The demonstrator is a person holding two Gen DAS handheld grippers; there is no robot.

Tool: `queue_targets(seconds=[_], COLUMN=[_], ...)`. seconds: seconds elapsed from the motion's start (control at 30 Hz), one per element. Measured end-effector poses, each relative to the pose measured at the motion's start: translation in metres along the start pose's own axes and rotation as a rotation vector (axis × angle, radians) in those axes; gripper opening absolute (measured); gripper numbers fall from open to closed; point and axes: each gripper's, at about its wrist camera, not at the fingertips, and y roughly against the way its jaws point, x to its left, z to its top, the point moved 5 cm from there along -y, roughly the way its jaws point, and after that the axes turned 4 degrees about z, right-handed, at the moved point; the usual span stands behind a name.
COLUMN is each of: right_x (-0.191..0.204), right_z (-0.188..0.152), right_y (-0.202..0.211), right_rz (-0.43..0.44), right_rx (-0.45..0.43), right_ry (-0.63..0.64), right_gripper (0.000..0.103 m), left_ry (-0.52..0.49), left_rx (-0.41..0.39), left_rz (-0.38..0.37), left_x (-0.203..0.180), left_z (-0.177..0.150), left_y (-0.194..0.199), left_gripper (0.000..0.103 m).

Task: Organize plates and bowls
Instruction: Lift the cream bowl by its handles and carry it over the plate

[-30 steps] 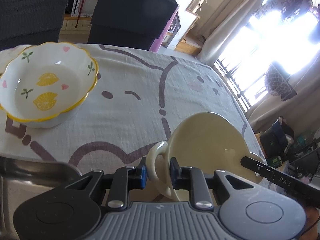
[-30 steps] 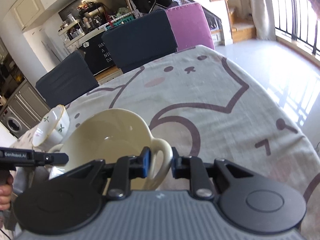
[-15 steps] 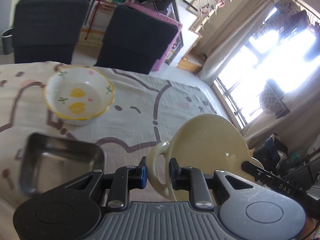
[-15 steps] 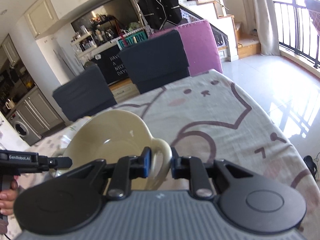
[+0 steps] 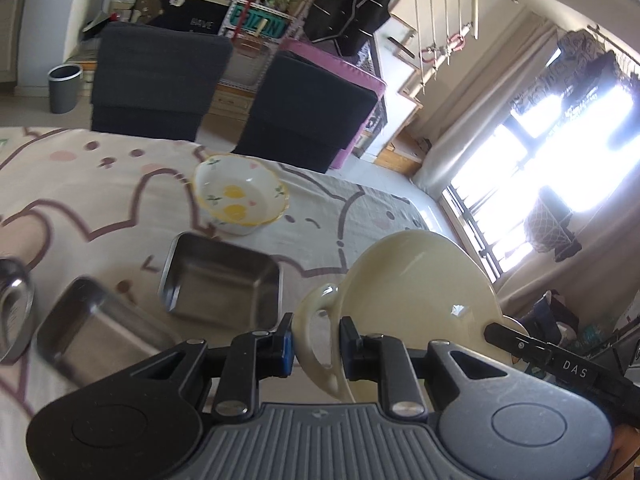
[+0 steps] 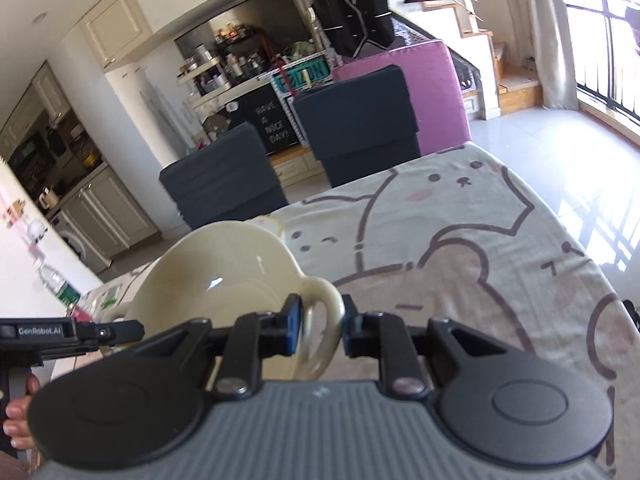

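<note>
A cream bowl [image 5: 420, 280] with two loop handles hangs in the air above the table, held from both sides. My left gripper [image 5: 316, 346] is shut on its left handle. My right gripper [image 6: 320, 330] is shut on the other handle of the same bowl [image 6: 224, 276]. The tip of the right gripper shows in the left wrist view [image 5: 520, 344], and the left gripper's tip shows in the right wrist view [image 6: 116, 330]. A white bowl with lemon print [image 5: 240, 200] sits on the table farther back.
Two square steel trays [image 5: 222, 280] [image 5: 96, 332] lie on the cartoon-print tablecloth [image 5: 100, 192], with a round steel piece [image 5: 12, 312] at the left edge. Two dark chairs [image 5: 160, 80] and a purple one [image 6: 432, 92] stand behind the table. The table's right edge [image 6: 580, 240] drops to the floor.
Both grippers have risen with the cream bowl, well above the table. The lemon bowl now looks farther away and the steel trays have come into view.
</note>
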Motion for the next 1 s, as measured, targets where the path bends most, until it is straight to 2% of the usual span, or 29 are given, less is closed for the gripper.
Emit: queue_targets(seconds=[0.2, 0.37, 0.6, 1.0], right_x=[0.023, 0.034, 0.027, 0.022], right_z=[-0.020, -0.046, -0.077, -0.083], right_y=[0.001, -0.005, -0.019, -0.031], right_rz=[0.014, -0.002, -0.009, -0.071], right_rx=[0.080, 0.132, 0.196, 0.211], right_ry=[-0.036, 0.014, 0.013, 0.052], right_gripper=[0.025, 0.025, 0.024, 0.024], left_ry=[0.035, 0.084, 0.097, 0.135], left_rx=[0.012, 0.031, 0.069, 0.103], left_rz=[0.021, 0.028, 0.022, -0.033], left_x=[0.030, 0.057, 0.072, 0.080], left_z=[-0.029, -0.055, -0.073, -0.082], left_y=[0.026, 0.027, 0.010, -0.029], left_gripper=[0.023, 0.023, 0.023, 0.024])
